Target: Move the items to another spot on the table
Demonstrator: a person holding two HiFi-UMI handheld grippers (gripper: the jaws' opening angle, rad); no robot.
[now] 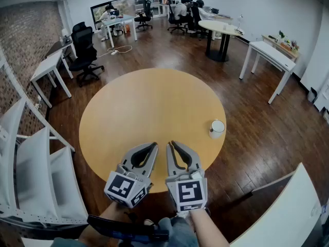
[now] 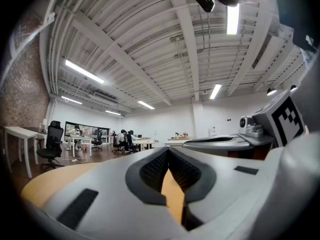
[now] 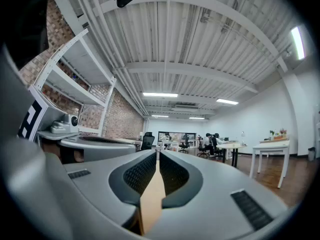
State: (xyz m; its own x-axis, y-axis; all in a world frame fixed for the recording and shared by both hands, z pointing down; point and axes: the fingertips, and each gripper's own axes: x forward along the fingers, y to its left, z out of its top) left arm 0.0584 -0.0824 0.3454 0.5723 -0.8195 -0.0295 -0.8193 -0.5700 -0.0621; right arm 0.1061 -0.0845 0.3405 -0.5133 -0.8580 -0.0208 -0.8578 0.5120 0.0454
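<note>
A small white cup-like item (image 1: 217,128) stands near the right edge of the round wooden table (image 1: 149,112). Both grippers hover side by side over the table's near edge, pointing away from me. My left gripper (image 1: 156,145) has its tips together and holds nothing; in the left gripper view its jaws (image 2: 168,151) meet at the tip with only tabletop showing between them. My right gripper (image 1: 170,144) is likewise shut and empty, its jaws (image 3: 157,153) touching in the right gripper view. The cup sits well to the right of and beyond the right gripper.
White shelving (image 1: 31,174) stands close at the left. A white desk corner (image 1: 288,210) lies at the lower right. Black office chairs (image 1: 85,53), white desks (image 1: 270,55) and a round table (image 1: 218,30) stand further off on the dark wooden floor. People sit at the far desks.
</note>
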